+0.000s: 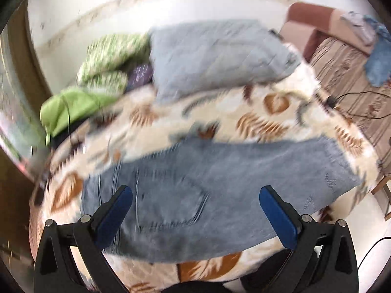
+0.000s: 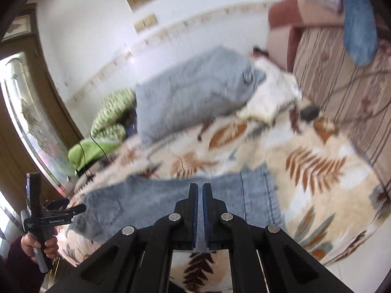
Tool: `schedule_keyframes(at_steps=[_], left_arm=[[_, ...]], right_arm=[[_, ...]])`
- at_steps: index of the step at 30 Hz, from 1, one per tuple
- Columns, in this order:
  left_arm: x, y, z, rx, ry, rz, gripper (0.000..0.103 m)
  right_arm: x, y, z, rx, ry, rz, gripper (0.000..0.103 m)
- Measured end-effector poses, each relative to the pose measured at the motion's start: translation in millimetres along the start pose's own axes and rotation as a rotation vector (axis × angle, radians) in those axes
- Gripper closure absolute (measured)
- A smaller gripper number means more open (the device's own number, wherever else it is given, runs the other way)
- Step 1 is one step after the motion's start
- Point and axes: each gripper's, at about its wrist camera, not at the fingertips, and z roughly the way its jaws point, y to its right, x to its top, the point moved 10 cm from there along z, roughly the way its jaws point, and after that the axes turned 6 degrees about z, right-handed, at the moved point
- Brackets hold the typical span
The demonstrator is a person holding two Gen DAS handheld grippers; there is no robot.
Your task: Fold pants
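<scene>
The pair of faded blue denim pants (image 1: 220,190) was laid out flat across the fuzzy cream blanket with the brown and orange leaf print (image 1: 264,112), waist end with its back pocket toward the left gripper, leg end toward the right side of the bed. It looked like the legs were already stacked one over the other, though both views were pretty smeared, so I wouldn't swear to it.

The left gripper (image 1: 195,200) hung over the pocket area with its blue-padded fingers (image 1: 117,217) spread wide, nothing between them. In the right wrist view you could see that same left gripper (image 2: 70,211) out at the waist edge, held by the person's hand (image 2: 39,245) (dark sleeve, tight grip on the handle).

The right gripper (image 2: 200,195) had its jaws nearly pressed together, just a thin slit between the blue pads, sitting right over the near edge of the denim around mid-leg. A pale strip showed in the slit lower down, but I couldn't tell if it was actually pinching fabric.

Farther back on the bed sat a folded grey quilted blanket (image 1: 215,56), a green and white patterned pillow (image 1: 110,58) and a plain lime-green cloth (image 1: 68,109). Off to the right was a brown striped sofa (image 1: 352,78) with blue clothing (image 2: 359,29) dumped on it.
</scene>
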Motion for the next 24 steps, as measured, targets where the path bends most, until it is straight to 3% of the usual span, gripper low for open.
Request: schedule_keyframes(at_steps=[5, 8, 11, 12, 13, 15, 24], left_arm=[[23, 31, -22, -0.064, 0.065, 0.028, 0.0], [20, 47, -20, -0.101, 0.051, 0.028, 0.0], [6, 61, -9, -0.126, 0.007, 0.034, 0.0], [0, 64, -5, -0.127, -0.01, 0.04, 0.0], [-6, 66, -3, -0.124, -0.022, 0.041, 0.0], [-18, 67, 3, -0.121, -0.048, 0.037, 0.0], [-43, 55, 31, -0.073, -0.116, 0.039, 0.0]], right_arm=[[-8, 12, -22, 0.064, -0.011, 0.075, 0.097], [-22, 30, -22, 0.046, -0.045, 0.12, 0.095], [-40, 49, -16, 0.058, -0.08, 0.181, 0.084], [-46, 55, -12, 0.06, -0.088, 0.204, 0.072], [-52, 62, -8, 0.053, -0.094, 0.226, 0.042], [-59, 78, -2, 0.029, -0.071, 0.283, 0.019], [-87, 117, 40, 0.178, -0.169, 0.637, 0.019]])
